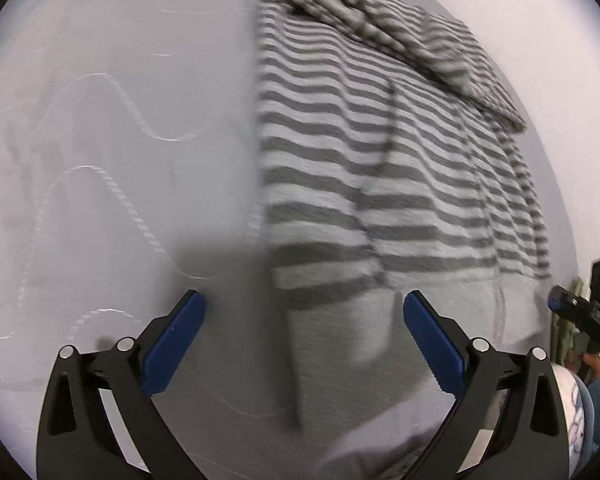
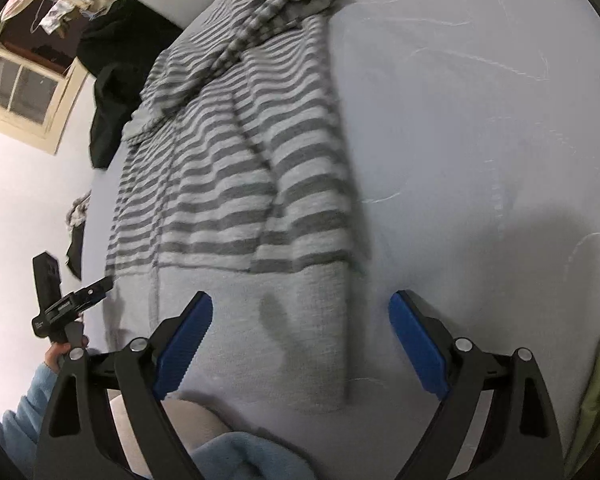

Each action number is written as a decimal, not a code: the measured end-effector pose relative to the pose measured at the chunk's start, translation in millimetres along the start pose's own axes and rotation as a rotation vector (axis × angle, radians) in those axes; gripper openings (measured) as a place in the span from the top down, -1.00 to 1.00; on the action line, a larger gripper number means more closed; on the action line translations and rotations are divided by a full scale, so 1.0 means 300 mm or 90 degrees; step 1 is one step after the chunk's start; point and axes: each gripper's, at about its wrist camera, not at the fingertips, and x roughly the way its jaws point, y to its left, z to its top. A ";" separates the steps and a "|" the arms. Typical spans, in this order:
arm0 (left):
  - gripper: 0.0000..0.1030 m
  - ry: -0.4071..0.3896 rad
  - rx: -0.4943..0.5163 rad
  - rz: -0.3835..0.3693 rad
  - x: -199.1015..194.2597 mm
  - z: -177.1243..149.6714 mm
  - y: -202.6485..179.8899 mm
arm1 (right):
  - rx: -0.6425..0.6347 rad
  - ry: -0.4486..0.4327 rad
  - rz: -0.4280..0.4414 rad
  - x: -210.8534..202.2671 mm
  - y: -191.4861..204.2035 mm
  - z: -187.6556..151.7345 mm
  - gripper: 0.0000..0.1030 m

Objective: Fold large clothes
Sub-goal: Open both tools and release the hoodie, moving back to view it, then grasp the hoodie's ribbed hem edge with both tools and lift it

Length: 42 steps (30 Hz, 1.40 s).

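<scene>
One sweater (image 1: 380,168), grey and white stripes with a plain grey hem, lies lengthwise on the pale quilted bed (image 1: 112,128), both sides folded in, sleeves bunched at its far end. Left gripper (image 1: 304,316) hovers over the hem, jaws spread, holding nothing. Right gripper (image 2: 300,316) likewise released, also above the hem. One black garment (image 2: 116,80) sits beyond the sweater's far corner by the wall. Nothing lies on the sweater.

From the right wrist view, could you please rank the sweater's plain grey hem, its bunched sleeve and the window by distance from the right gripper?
From the right gripper:
1. Plain grey hem, just ahead.
2. Bunched sleeve, at the sweater's far end.
3. Window, far left, beyond the bed.
</scene>
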 end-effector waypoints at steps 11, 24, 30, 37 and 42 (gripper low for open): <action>-0.84 0.026 0.023 -0.067 0.040 0.003 -0.118 | -0.011 0.012 0.011 0.054 0.068 0.007 -0.24; 0.67 0.004 -0.071 -0.115 -0.012 0.025 -0.007 | -0.028 -0.019 0.001 -0.013 0.075 0.019 0.85; 0.72 -0.030 -0.061 -0.103 -0.061 0.034 -0.043 | -0.012 -0.051 0.026 -0.090 0.105 0.053 0.85; 0.73 -0.098 -0.056 -0.131 -0.174 0.103 -0.066 | -0.034 -0.119 0.023 -0.183 0.192 0.120 0.85; 0.74 -0.164 -0.051 -0.136 -0.268 0.195 -0.086 | -0.054 -0.175 0.014 -0.250 0.247 0.190 0.85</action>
